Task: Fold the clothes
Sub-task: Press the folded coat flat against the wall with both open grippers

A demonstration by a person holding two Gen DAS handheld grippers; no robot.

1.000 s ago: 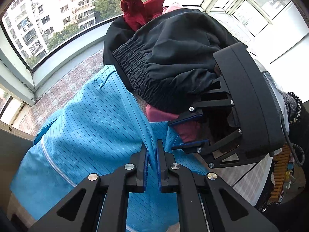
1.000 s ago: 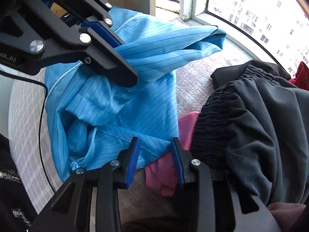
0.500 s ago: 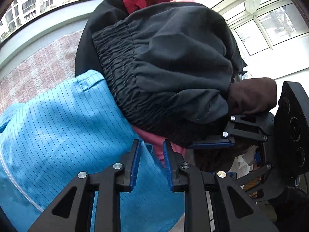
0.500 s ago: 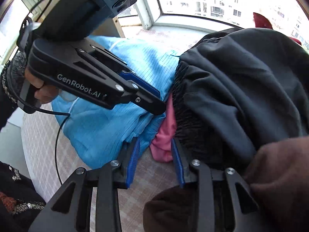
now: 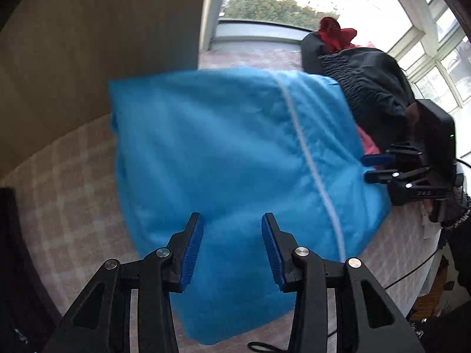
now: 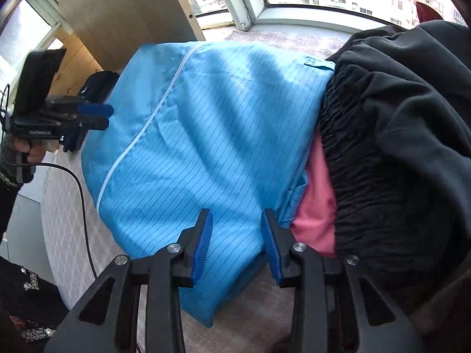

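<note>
A blue pinstriped garment (image 5: 235, 158) with a white zip lies folded on the checked tabletop (image 5: 73, 194). My left gripper (image 5: 232, 220) hovers open just before its near edge, with nothing between the fingers. In the right wrist view the same blue garment (image 6: 206, 132) fills the middle, and my right gripper (image 6: 235, 217) stands open over its near edge. Each gripper shows in the other's view: the right gripper (image 5: 378, 167) at the garment's right side, the left gripper (image 6: 95, 116) at its left side, held by a hand.
A heap of black clothes (image 6: 397, 147) with a pink piece (image 6: 318, 206) under it touches the blue garment's right side. A red item (image 5: 335, 32) tops the heap. A wooden panel (image 5: 117, 44) and windows stand behind. A black cable (image 6: 82, 200) trails at the left.
Both grippers have pulled back from the heap side. The left gripper, shut on the blue cloth a second ago, has opened wide and let go. The blue garment now lies folded over, zip up.
</note>
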